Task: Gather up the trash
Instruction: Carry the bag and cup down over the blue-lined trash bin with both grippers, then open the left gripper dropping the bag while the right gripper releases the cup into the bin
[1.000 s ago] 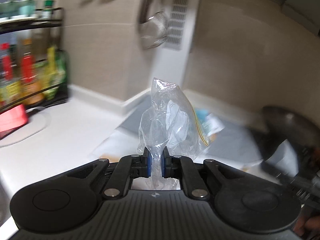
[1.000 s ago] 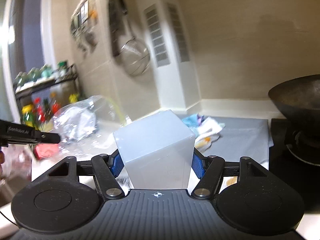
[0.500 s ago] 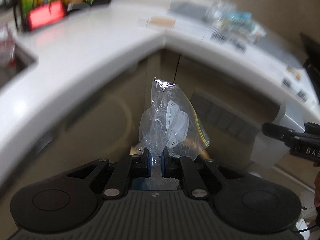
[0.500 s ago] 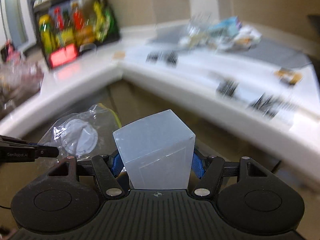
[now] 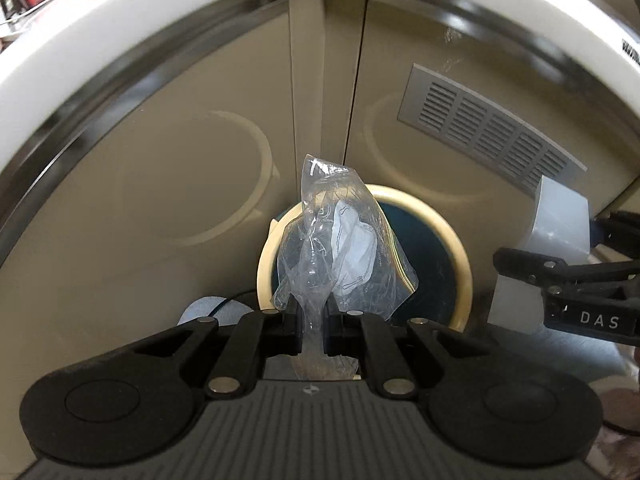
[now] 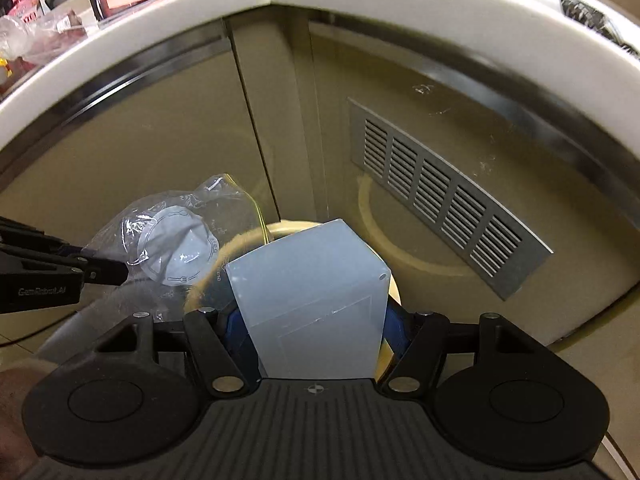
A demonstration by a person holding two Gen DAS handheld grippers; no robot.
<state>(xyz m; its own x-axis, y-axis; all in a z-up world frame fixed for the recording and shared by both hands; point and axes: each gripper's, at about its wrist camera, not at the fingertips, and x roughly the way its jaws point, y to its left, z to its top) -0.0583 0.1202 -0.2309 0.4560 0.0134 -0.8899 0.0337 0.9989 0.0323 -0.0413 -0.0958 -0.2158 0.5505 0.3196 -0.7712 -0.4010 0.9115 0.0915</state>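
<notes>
Closest in, the left gripper (image 5: 312, 330) has its jaws pinched narrow on the neck of a crumpled clear plastic bag (image 5: 340, 248), which stands up over the mouth of a trash bin (image 5: 460, 264) with a cream rim and dark inside. Through the film a white round lid shows, its printing too small to read. Over on the right wrist view, the right gripper (image 6: 316, 320) has its jaws spread wide around a translucent white box (image 6: 316, 300), clamped at both sides, and that box hides most of the bin rim behind it. Lettering: "DAS" on the right tool's arm, cut off at the frame edge, and "GenRobot.AI" on the left tool, slightly blurred. Beyond the bin stand beige cabinet doors (image 5: 160, 180) with a grey slatted vent (image 6: 440, 196). Farthest up runs the white desk (image 5: 100, 24) edge. Half a second ago the desk top filled the view; now both cameras look down below it, at the bin.
</notes>
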